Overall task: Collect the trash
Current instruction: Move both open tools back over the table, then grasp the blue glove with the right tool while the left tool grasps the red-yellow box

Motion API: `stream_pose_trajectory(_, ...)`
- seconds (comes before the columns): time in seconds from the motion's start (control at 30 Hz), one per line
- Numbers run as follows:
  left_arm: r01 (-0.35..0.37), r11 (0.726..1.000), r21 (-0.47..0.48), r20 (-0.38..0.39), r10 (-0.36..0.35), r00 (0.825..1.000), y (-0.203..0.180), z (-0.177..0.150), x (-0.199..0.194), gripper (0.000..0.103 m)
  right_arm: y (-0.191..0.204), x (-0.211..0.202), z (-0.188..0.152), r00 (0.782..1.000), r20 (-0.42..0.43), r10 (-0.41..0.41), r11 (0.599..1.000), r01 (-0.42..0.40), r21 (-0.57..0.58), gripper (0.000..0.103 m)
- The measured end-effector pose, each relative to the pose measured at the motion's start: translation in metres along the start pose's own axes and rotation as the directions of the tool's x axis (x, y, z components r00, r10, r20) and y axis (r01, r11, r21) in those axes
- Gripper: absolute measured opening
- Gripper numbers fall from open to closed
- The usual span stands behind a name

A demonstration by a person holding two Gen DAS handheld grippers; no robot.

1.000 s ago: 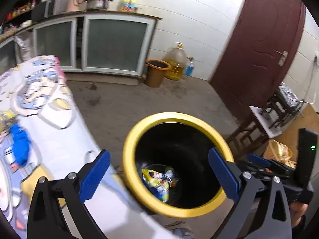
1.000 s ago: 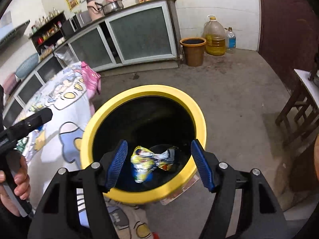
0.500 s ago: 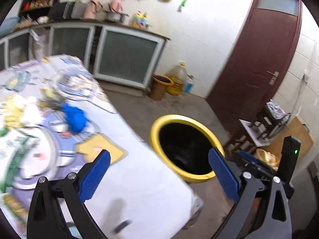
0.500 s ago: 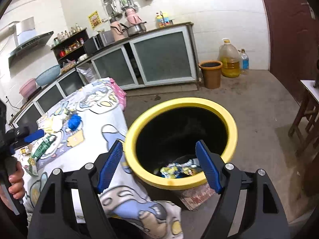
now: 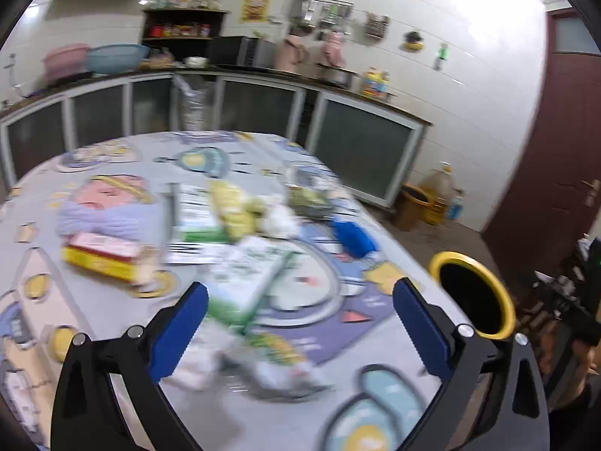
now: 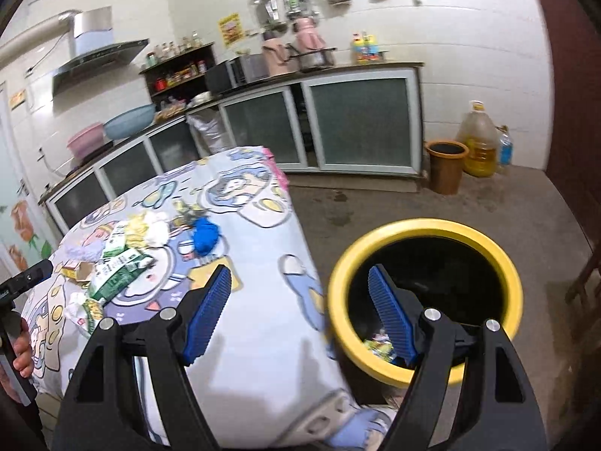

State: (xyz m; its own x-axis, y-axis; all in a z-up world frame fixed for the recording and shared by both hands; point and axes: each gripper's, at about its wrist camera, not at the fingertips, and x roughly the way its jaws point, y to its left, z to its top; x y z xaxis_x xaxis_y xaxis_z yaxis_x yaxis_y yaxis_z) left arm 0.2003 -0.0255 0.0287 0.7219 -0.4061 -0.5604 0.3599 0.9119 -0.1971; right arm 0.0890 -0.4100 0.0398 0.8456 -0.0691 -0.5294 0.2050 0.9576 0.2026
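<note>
The trash is spread over the middle of the table (image 5: 112,338), which is covered by a cartoon cloth. A green and white carton (image 5: 244,285) is seen nearest the left gripper (image 5: 300,327), with crumpled white paper (image 5: 278,372) just below it. A red and yellow box (image 5: 101,255) is laid to the left. A blue crumpled thing (image 5: 353,238) is found on the right side, close to the table edge. A yellow wrapper (image 5: 233,206) and white balls of paper (image 5: 278,221) are set farther back. This view is blurred, so small things cannot be told.

The left gripper is held over the table with its blue pads wide apart. Nothing is held between them.

The yellow bin (image 6: 424,233) is placed on the floor, just to the right of the table. Some colourful wrappers (image 6: 379,342) are seen at its bottom. The right gripper (image 6: 300,317) is held over the table's edge and the bin's rim. Its jaws are wide and nothing is held by them.

Far behind, a brown bucket (image 6: 447,167) and an oil jug (image 6: 479,141) are kept by the grey cabinets (image 6: 360,124).
</note>
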Motion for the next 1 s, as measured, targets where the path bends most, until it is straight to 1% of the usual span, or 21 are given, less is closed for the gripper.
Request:
stream_pose_trajectory(0.13, -0.104, 0.994, -0.040, 0.013, 0.105, 0.994, 0.045, 0.001, -0.013, 0.095, 0.028, 0.015, 0.009, 0.999, -0.011, 0.034, 0.998, -0.035, -0.060, 0.072)
stream_pose_trajectory(0.33, -0.199, 0.975, -0.100, -0.001, 0.200, 0.980, 0.092, 0.000, -0.022, 0.095, 0.063, 0.034, 0.019, 0.996, -0.035, 0.080, 0.989, -0.084, -0.125, 0.073)
stream_pose_trajectory(0.47, -0.252, 0.963, -0.094, -0.018, 0.252, 0.968, 0.109, -0.004, -0.022, 0.095, 0.085, 0.046, 0.022, 0.994, -0.049, 0.100, 0.978, -0.107, -0.178, 0.073)
stream_pose_trajectory(0.53, -0.267, 0.958, -0.102, -0.032, 0.265, 0.964, 0.119, -0.006, -0.019, 0.095, 0.093, 0.051, 0.023, 0.993, -0.054, 0.109, 0.973, -0.117, -0.197, 0.073)
stream_pose_trajectory(0.73, -0.278, 0.951, -0.135, -0.060, 0.272, 0.960, 0.137, -0.002, -0.004, 0.095, 0.113, 0.070, 0.025, 0.990, -0.076, 0.122, 0.962, -0.137, -0.236, 0.073)
stream_pose_trajectory(0.87, -0.275, 0.953, -0.125, -0.075, 0.267, 0.961, 0.144, -0.002, 0.005, 0.095, 0.123, 0.082, 0.026, 0.987, -0.087, 0.135, 0.953, -0.154, -0.260, 0.073)
stream_pose_trajectory(1.0, -0.259, 0.958, -0.125, -0.081, 0.250, 0.965, 0.149, 0.000, 0.013, 0.095, 0.131, 0.092, 0.028, 0.983, -0.102, 0.152, 0.948, -0.175, -0.266, 0.073)
